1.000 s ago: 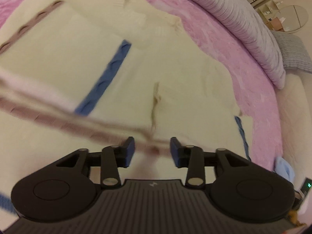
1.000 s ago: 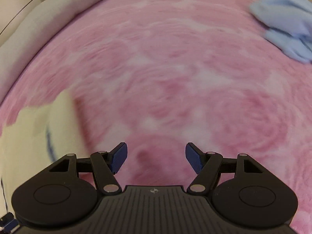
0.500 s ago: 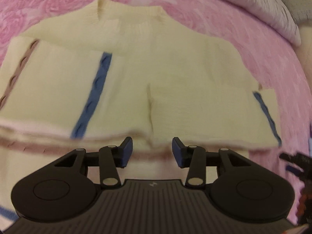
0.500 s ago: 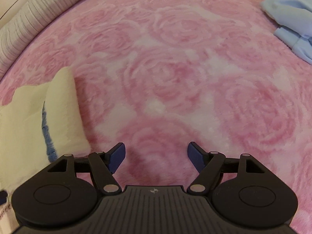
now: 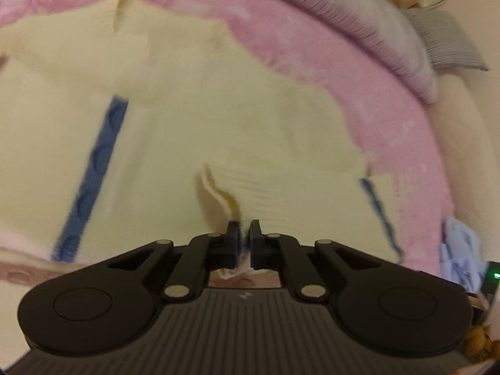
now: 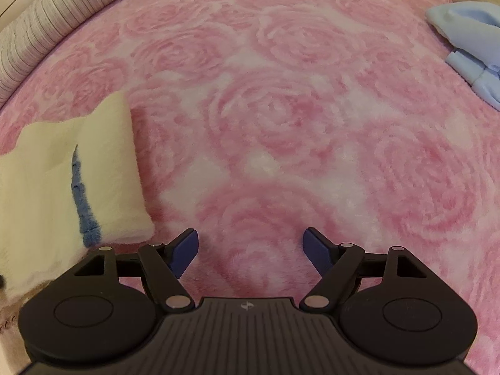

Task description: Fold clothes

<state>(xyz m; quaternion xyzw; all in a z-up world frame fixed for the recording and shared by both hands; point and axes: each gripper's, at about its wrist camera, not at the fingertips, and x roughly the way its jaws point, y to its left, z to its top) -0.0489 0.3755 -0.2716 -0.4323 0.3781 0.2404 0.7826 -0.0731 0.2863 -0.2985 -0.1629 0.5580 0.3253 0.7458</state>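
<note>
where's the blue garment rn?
Right wrist view, top right: the blue garment lies on the pink blanket, far from the cream sweater at left. It also shows at the left view's right edge.

My left gripper (image 5: 243,229) is pinched nearly closed on a fold of cloth, while my right gripper (image 6: 250,247) hangs with its fingers spread wide, gripping nothing.

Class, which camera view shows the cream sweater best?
The left wrist view: the cream sweater fills it, neckline and blue stripes visible, left gripper pinching an edge. The right wrist view shows only one folded corner.
</note>
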